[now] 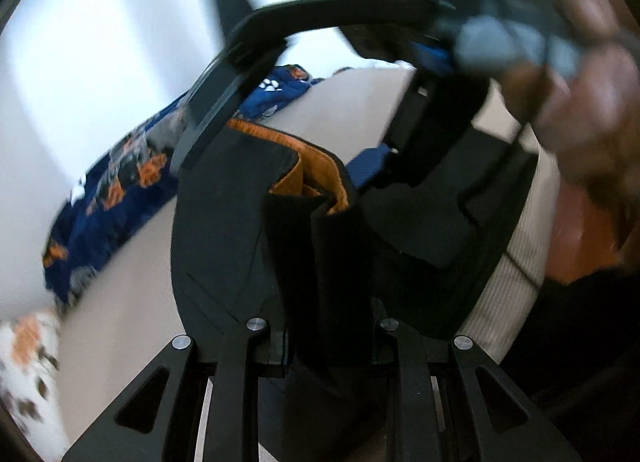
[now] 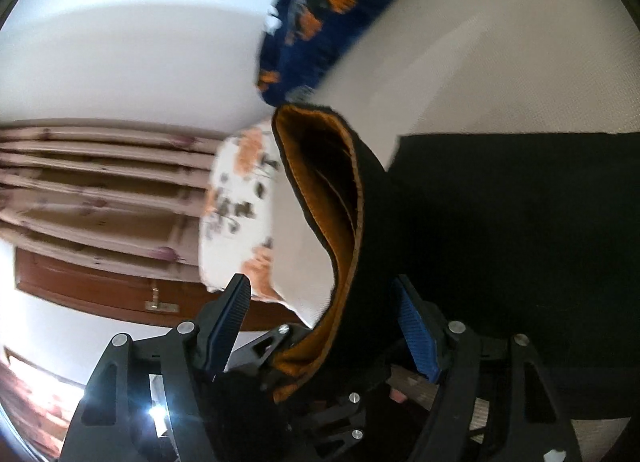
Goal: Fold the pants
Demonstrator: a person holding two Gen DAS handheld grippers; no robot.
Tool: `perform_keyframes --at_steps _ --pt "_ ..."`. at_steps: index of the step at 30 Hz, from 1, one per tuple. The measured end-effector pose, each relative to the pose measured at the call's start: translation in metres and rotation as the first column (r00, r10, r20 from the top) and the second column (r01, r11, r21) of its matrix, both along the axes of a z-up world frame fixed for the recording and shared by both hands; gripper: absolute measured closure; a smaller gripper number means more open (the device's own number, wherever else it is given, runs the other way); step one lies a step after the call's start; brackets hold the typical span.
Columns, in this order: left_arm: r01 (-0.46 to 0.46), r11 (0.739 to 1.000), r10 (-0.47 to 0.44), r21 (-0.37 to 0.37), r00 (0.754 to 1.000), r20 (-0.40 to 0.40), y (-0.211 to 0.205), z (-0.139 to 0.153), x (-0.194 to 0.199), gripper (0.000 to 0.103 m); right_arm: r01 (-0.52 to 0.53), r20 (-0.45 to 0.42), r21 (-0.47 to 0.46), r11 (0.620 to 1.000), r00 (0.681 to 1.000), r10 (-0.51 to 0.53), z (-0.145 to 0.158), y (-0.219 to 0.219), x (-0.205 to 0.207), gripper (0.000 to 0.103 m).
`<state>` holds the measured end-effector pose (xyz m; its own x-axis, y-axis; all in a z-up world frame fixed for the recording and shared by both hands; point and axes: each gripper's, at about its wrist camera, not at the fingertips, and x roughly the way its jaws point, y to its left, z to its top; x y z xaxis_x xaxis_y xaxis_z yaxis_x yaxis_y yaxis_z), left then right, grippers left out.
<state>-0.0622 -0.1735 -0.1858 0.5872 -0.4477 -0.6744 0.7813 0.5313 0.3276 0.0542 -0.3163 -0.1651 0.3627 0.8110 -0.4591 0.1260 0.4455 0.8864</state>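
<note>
Black fabric of the pants (image 1: 320, 262) fills the space between the left gripper (image 1: 320, 222) jaws, which are closed tight on a bunched vertical fold of it. Just beyond the jaw tips an orange inner lining (image 1: 316, 166) shows at the cloth's upper edge. Ahead of and above the left jaws sits the right gripper (image 1: 320, 14), blurred, with a person's hand (image 1: 580, 110) on it to the right.

On the right wrist view, the right gripper (image 2: 332, 326) jaws stand clearly apart, blue ribbed pads (image 2: 416, 334) visible on the inner faces. Pants (image 2: 500, 242) cloth, black outside and orange-lined (image 2: 344, 222), passes between them; whether either pad touches the cloth cannot be told. The remainder of the garment spreads to the right of these jaws over the bed (image 2: 500, 62), which carries a pale sheet.

Beyond the jaws in both views lies a dark blue patterned blanket (image 2: 320, 14) with orange figures. Left of the right jaws is a white floral pillow (image 2: 240, 198), and further left pink pleated curtains (image 2: 100, 182) and a brown wooden panel (image 2: 100, 290) with a metal latch.
</note>
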Motion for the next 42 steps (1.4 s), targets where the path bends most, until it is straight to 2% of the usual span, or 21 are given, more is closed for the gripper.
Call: perform_keyframes --at_steps 1,3,5,6,7,9,11,13,14,16,19,20,24,28,32,35,42 --pt "0.011 1.000 -0.012 0.015 1.000 0.019 -0.002 -0.003 -0.004 0.081 -0.007 -0.019 -0.011 1.000 1.000 0.007 -0.003 0.000 0.002 0.037" --pt "0.027 0.998 -0.030 0.052 0.997 0.075 -0.006 -0.009 -0.012 0.081 -0.029 -0.054 -0.051 0.998 0.998 0.026 -0.010 0.000 0.005 0.054" --pt "0.041 0.997 -0.049 0.070 0.993 0.105 -0.006 -0.012 -0.018 0.081 -0.040 -0.080 -0.094 0.995 0.996 0.032 -0.018 -0.004 0.006 0.081" --pt "0.049 0.996 -0.057 0.074 0.993 0.108 -0.006 -0.013 -0.019 0.080 -0.039 -0.089 -0.100 0.994 0.996 0.030 -0.023 -0.007 0.006 0.083" --pt "0.053 0.996 -0.061 0.076 0.992 0.108 -0.007 -0.013 -0.020 0.075 -0.039 -0.086 -0.100 0.994 0.996 0.030 -0.027 -0.010 0.004 0.086" --pt "0.062 0.996 -0.068 0.063 0.993 0.096 -0.004 -0.011 -0.022 0.071 -0.031 -0.062 -0.102 0.994 0.998 0.025 -0.029 -0.014 0.000 0.088" --pt "0.082 0.996 -0.084 0.033 0.993 0.081 0.003 -0.006 -0.026 0.059 -0.007 -0.034 -0.072 0.997 0.999 0.004 -0.031 -0.020 -0.004 0.089" --pt "0.077 0.997 -0.076 -0.005 0.993 0.088 0.013 0.001 -0.031 0.029 0.012 -0.010 -0.068 0.998 1.000 -0.012 -0.030 -0.027 -0.009 0.089" --pt "0.069 0.997 -0.067 -0.020 0.994 0.089 0.018 0.003 -0.030 0.024 0.024 0.000 -0.065 0.998 1.000 -0.025 -0.031 -0.031 -0.011 0.089" --pt "0.048 0.996 -0.044 -0.078 0.997 0.060 0.032 0.012 -0.028 0.017 0.055 0.007 -0.051 0.997 0.998 -0.055 -0.033 -0.041 -0.016 0.089" --pt "0.007 0.989 -0.014 -0.146 0.999 -0.046 0.046 0.021 -0.011 0.011 0.094 0.010 -0.028 0.995 0.996 -0.094 -0.035 -0.055 -0.025 0.089" --pt "-0.037 0.986 0.028 -0.162 0.998 -0.061 0.050 0.023 -0.005 0.011 0.106 0.014 -0.026 0.994 0.994 -0.106 -0.034 -0.061 -0.029 0.089" --pt "-0.120 0.975 0.098 -0.189 0.988 -0.121 0.063 0.027 0.013 0.011 0.175 0.033 -0.026 0.984 0.984 -0.174 -0.027 -0.088 -0.044 0.089" --pt "-0.170 0.961 0.125 -0.217 0.970 -0.210 0.073 0.025 0.027 0.011 0.251 0.052 -0.036 0.967 0.967 -0.249 -0.020 -0.122 -0.064 0.089" --pt "-0.179 0.963 0.121 -0.203 0.956 -0.268 0.072 0.018 0.034 0.011 0.330 0.049 -0.051 0.943 0.944 -0.327 -0.019 -0.156 -0.085 0.089" --pt "-0.171 0.969 0.118 -0.179 0.954 -0.275 0.066 0.010 0.036 0.011 0.373 0.047 -0.062 0.926 0.927 -0.371 -0.024 -0.179 -0.098 0.089" --pt "-0.154 0.979 0.108 -0.132 0.946 -0.305 0.052 0.004 0.043 0.011 0.405 0.037 -0.047 0.913 0.914 -0.404 -0.040 -0.204 -0.116 0.089"
